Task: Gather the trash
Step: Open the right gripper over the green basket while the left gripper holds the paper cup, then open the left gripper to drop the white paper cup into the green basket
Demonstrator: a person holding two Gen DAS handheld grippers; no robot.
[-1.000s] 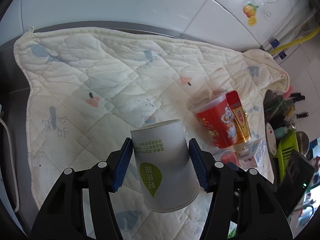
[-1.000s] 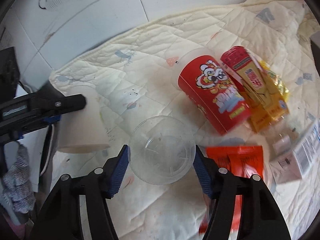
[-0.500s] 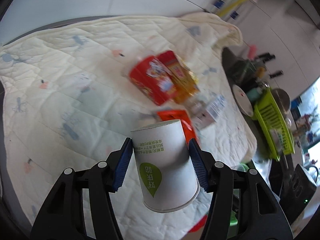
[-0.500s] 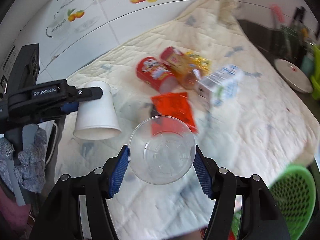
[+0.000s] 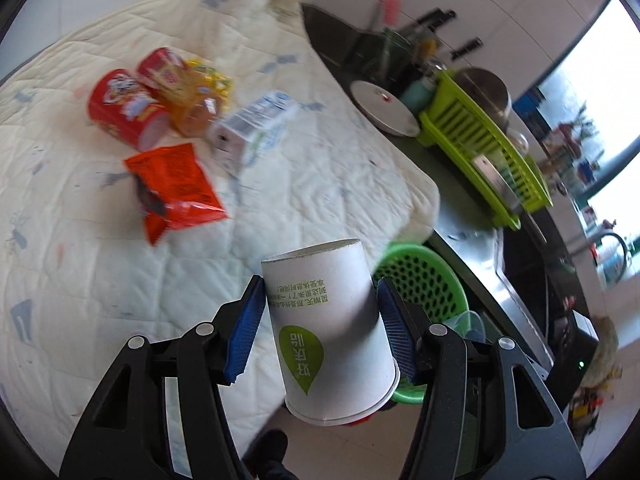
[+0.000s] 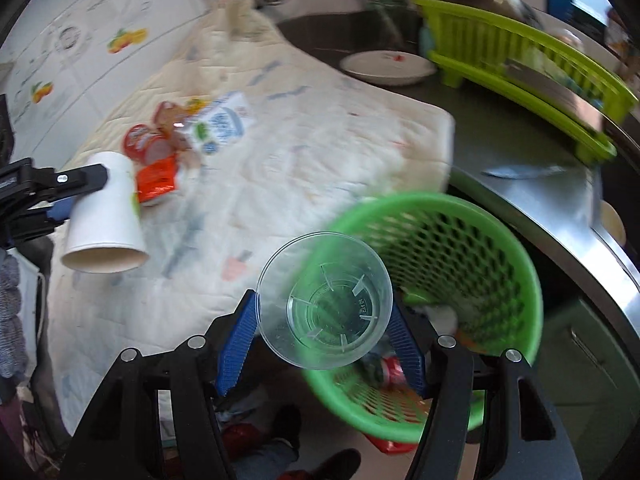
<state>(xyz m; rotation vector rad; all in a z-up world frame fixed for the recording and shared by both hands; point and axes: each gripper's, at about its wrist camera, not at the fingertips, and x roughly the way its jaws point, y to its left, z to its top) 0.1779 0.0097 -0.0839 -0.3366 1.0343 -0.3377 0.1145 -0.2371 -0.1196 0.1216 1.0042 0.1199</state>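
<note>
Between the jaws of our right gripper (image 6: 322, 328) sits a clear plastic cup (image 6: 325, 300), pads pressed on either side of it, its open mouth turned back toward us. Just beyond and below the jaws is the green basket (image 6: 500, 248), part of its rim under the cup. Judgement: bring the cup fully over the basket mouth before letting go, mouth tipped down, so it drops inside rather than glancing off the rim.

Our left gripper (image 5: 320, 328) is about half open and clamped on a white paper cup (image 5: 328, 328), held upside down, base away from us, green leaf mark on its wall. The basket (image 5: 424, 280) shows just behind and to the right of these jaws, so this cup needs a further shift right.

Farther out on the quilted cloth (image 5: 300, 184) over the table: a red snack tub (image 5: 124, 108), an orange packet (image 5: 176, 184) and a milk carton (image 5: 252, 128), all lying apart from the basket.

The clear cup is thin, ribbed at the base; likely light and bouncy.
</note>
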